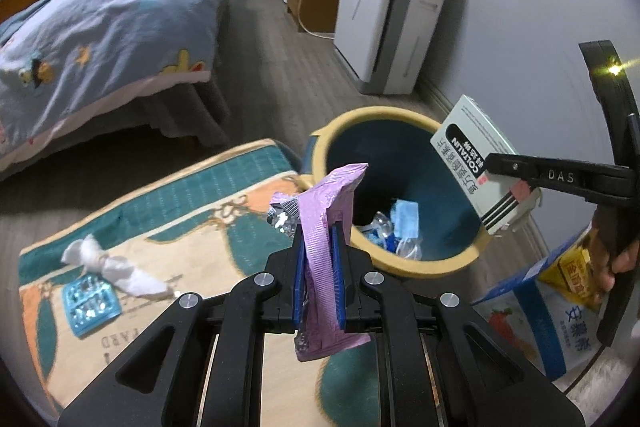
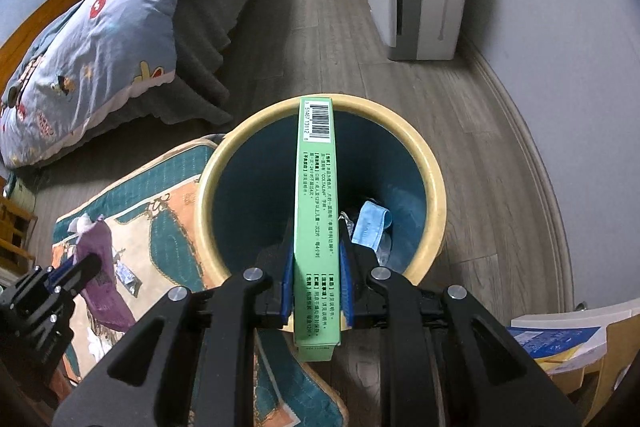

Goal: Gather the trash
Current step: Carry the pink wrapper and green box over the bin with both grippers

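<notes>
L tongs (image 1: 318, 267) grip purple wrapper (image 1: 324, 227); R tongs (image 2: 316, 279) grip green box (image 2: 316, 207) (over bin (image 2: 434, 195)).

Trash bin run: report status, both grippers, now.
Left gripper shut on pink wrapper, short of trash bin. Right gripper shut on green box, over the bin. Tissue and blister pack on the rug. Nothing blocking.

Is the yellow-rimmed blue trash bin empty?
No, the yellow-rimmed blue trash bin already holds a blue face mask and clear crumpled wrappers at its bottom.
</notes>
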The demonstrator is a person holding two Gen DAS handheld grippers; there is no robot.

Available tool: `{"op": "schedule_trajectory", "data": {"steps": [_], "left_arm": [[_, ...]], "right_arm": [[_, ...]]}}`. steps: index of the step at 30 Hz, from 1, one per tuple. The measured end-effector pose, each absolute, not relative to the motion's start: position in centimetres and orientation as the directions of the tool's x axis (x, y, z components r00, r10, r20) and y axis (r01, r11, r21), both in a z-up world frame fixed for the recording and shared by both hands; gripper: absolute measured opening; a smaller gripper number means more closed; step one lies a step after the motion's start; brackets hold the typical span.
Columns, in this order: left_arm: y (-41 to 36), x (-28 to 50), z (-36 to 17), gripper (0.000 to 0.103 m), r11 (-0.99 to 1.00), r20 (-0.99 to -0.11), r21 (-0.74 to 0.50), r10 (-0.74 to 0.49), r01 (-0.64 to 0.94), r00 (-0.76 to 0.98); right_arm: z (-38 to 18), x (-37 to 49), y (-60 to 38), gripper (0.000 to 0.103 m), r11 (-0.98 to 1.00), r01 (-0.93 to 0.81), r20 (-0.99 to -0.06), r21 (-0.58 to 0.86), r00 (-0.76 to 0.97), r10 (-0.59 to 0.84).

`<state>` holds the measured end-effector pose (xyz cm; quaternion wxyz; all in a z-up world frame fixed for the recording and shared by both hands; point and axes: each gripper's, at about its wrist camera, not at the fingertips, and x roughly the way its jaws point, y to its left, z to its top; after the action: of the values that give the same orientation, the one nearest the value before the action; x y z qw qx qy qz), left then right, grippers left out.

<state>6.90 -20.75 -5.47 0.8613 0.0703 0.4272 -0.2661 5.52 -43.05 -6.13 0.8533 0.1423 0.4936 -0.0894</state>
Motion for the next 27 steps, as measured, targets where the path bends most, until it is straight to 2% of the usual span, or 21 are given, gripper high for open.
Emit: {"op": "schedule_trajectory", "data": {"steps": [27], "left_arm": [[-27.9,7.2,-7.9,0.013,0.783,-0.789,-0.118,-0.447,0.610,0.421]], "right_arm": [[-9.2,6.0,-47.6,0.018,0.897,0.409,-0.900,0.169,0.435,-0.029]]}}
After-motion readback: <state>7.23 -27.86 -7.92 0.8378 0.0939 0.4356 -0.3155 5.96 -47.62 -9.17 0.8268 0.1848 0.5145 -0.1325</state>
